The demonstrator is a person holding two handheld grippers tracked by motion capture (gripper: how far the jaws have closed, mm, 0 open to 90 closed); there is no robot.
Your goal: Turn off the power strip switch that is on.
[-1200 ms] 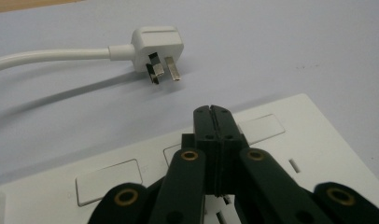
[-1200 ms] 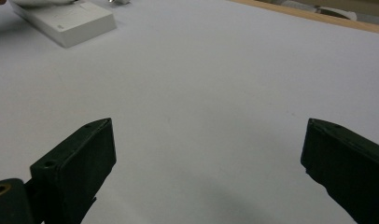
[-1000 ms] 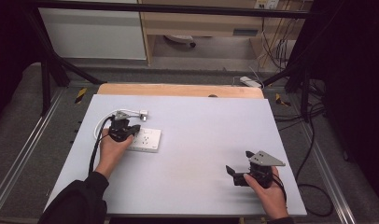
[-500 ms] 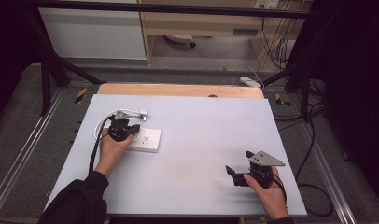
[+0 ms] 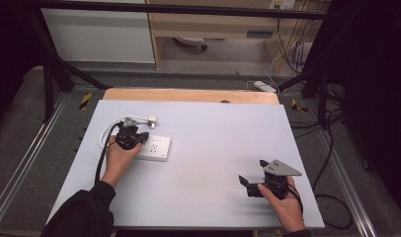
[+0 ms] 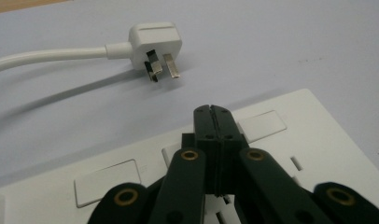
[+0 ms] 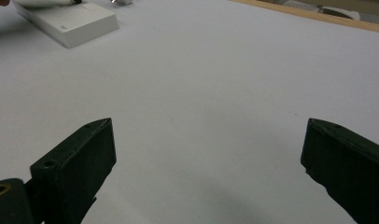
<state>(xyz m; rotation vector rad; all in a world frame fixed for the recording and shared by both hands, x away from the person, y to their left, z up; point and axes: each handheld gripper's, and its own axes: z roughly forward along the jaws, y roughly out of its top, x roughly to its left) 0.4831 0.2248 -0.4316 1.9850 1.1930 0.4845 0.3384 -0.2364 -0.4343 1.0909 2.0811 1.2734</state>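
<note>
Plug lies unplugged on desk, upper left, beyond power strip. Left gripper jaws closed, empty, over strip. Right gripper jaws open, idle lower right. Insertion not begun.

Non-task stuff: pale grey tabletop sat on a light wooden board, which showed as a strip along the far edge. Metal frame rails ran down both sides. Black cables trailed on the grey floor at right. A white power adapter lay just behind the board. White cabinet stood at back left.
</note>
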